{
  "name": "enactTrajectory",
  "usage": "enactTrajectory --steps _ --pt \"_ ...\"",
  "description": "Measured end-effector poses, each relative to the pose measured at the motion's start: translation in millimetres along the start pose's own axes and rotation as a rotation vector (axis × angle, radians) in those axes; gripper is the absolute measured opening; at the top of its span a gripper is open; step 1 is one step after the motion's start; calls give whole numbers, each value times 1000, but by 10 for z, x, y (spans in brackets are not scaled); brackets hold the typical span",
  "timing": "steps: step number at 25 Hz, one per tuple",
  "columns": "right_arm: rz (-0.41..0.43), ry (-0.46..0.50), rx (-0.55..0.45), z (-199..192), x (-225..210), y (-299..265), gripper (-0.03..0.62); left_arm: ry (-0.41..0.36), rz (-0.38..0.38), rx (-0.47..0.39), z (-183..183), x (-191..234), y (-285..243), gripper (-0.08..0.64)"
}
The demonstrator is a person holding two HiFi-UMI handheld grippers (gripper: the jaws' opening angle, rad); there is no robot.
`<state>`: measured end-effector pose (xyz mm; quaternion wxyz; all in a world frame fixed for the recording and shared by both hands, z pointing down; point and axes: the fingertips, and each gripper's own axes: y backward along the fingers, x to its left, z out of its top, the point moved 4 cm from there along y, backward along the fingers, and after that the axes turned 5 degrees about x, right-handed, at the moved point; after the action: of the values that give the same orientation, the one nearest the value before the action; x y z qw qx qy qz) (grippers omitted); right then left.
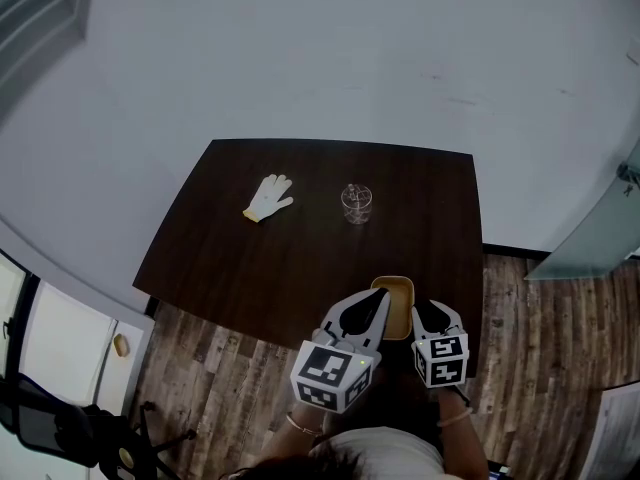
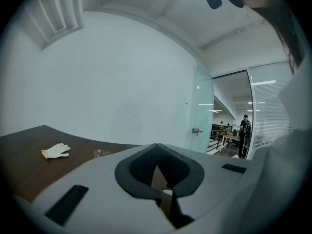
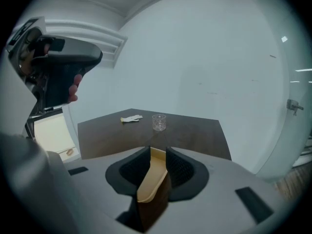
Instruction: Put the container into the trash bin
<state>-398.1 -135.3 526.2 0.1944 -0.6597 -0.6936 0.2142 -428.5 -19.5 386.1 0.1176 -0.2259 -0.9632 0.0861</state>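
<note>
Two grippers, held side by side at the near edge of the table (image 1: pixel 300 258), point away from the person. The left gripper (image 1: pixel 378 298) lies close to level. The right gripper (image 1: pixel 425 310) tips somewhat downward. Each carries its cube of square markers toward the person.

One container (image 1: pixel 398 303) sits between the two grippers at the table's near edge. Whether it rests on the wood or is lifted off it cannot be told. It is a shallow, tan, open-topped tray with rounded corners, and its inside looks bare.

In the left gripper view, the left gripper's pads (image 2: pixel 141 165) stand almost together. They leave only a narrow slit filled by a thin tan strip, which matches the container's wall.

In the right gripper view, the right gripper (image 3: pixel 156 156) has its jaws parted. One upright wall of the container (image 3: pixel 152 179) stands between them, with a gap showing beside the left pad, so the wall is not clamped.

Farther out on the table lie one white glove (image 1: pixel 268 198) and, to its right and well apart from it, one clear glass (image 1: pixel 356 203), standing upright. Both are far from the container.
</note>
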Motion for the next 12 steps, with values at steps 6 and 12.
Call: enactTrajectory --steps 6,12 --pt "0 8 89 -189 -40 -280 127 0 17 8 16 68 -84 15" --pt "0 -2 177 -377 -88 -558 152 1 27 12 56 165 -193 15"
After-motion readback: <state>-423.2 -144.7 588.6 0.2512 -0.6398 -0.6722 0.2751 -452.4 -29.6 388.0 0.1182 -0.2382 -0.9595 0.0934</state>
